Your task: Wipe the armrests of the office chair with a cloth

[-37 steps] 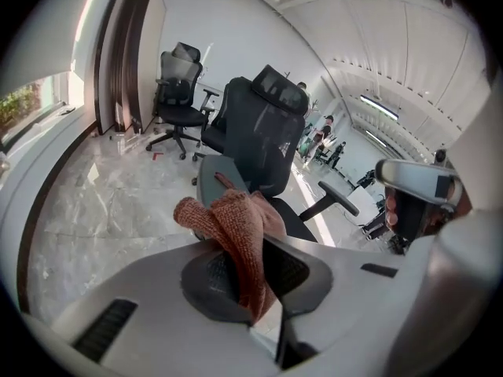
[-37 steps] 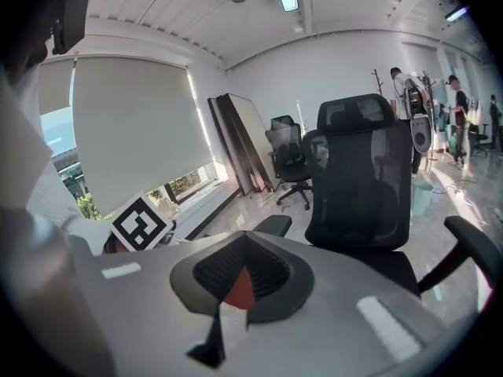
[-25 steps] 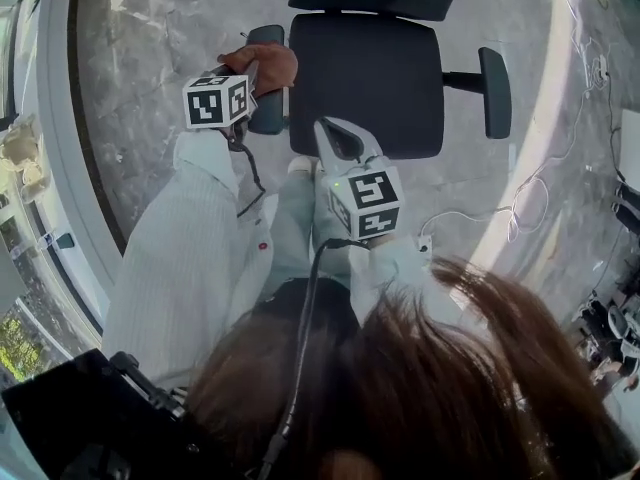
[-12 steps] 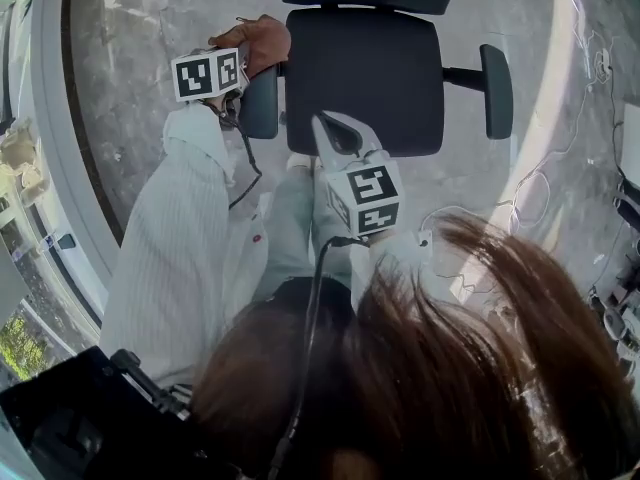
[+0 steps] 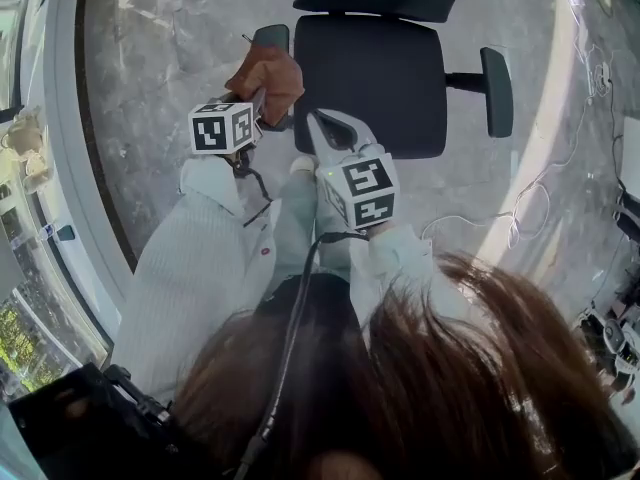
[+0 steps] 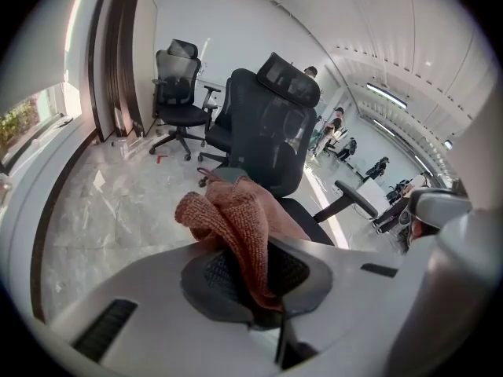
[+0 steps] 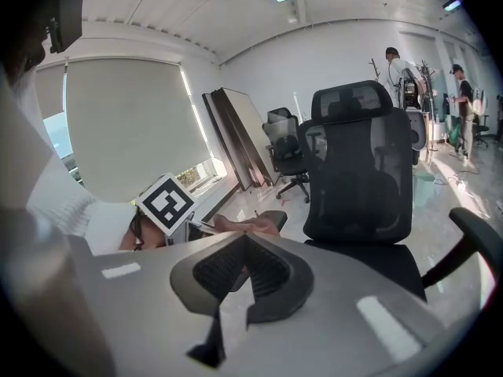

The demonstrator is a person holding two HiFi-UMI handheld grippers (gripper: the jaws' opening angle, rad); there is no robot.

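Note:
A black office chair [image 5: 370, 83] stands in front of me in the head view. A reddish-brown cloth [image 5: 265, 76] lies on its left armrest [image 5: 271, 36], bunched over the near half. My left gripper [image 5: 252, 100] is shut on the cloth [image 6: 236, 226], which sticks out past the jaws in the left gripper view. The right armrest [image 5: 495, 88] is bare. My right gripper [image 5: 322, 128] hovers at the seat's front left corner, shut with nothing in it. The right gripper view shows the cloth [image 7: 245, 226] on the armrest beside the left gripper's marker cube [image 7: 167, 203].
Grey marble floor surrounds the chair. A curved window ledge [image 5: 60, 168] runs along the left. White cables [image 5: 540, 188] trail over the floor at right. Other office chairs [image 6: 177, 93] stand by the far wall, and people [image 7: 397, 69] stand far behind.
The left gripper slid the cloth to the armrest's far end, then back toward me along the armrest. The right gripper shifted slightly left and stayed shut.

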